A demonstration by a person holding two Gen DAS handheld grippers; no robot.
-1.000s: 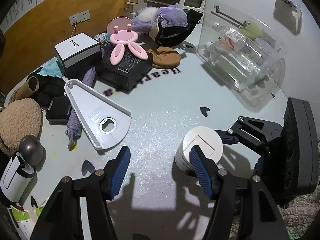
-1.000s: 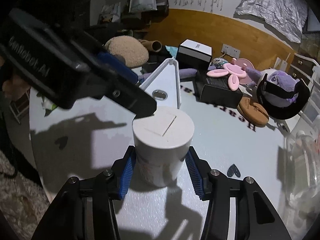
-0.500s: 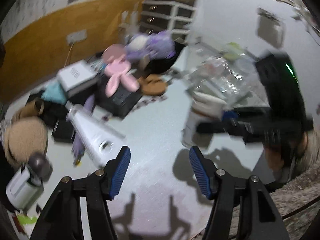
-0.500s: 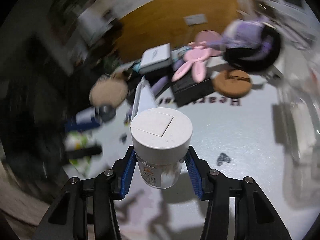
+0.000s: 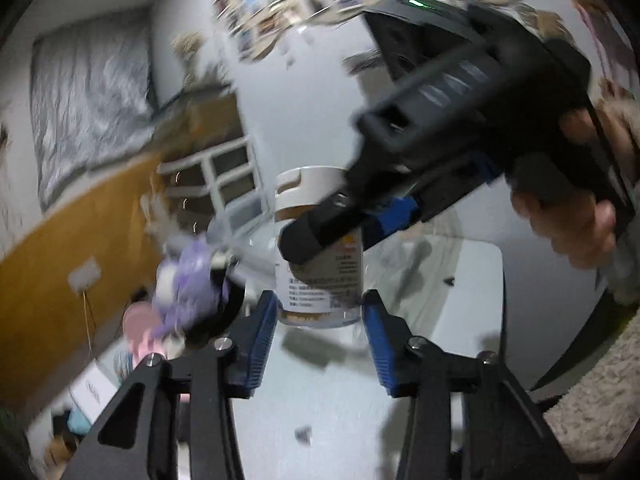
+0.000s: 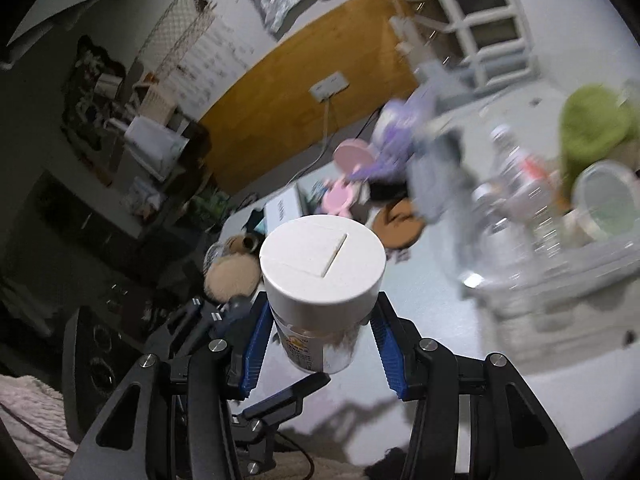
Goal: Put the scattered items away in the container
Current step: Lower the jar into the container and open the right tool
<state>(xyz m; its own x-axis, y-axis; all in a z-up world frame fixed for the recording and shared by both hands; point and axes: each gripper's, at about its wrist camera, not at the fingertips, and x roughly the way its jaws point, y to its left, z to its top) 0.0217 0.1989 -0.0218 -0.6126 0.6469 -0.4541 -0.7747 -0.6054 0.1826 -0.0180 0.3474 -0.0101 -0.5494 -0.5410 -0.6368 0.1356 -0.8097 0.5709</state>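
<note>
**Hand-held gripper lifts white-capped bottle off the surface**

The right hand-held gripper [image 6: 320,344] clamps a white-capped bottle [image 6: 322,276] in the air above the white surface [image 6: 420,296]. The left hand-held gripper [image 5: 320,340] is closing, its blue pads [image 5: 260,340] flanking the bottle's base. The clear container [image 6: 560,240] sits near the surface's far edge.

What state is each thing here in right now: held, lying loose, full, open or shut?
White-capped jar: capped, lifted off the table, held.
Right hand-held gripper: shut on the jar.
Left hand-held gripper: closing, jar bottom between its pads.
Clear container: on the table, already holding items.
Purple plush: lying loose.
</note>
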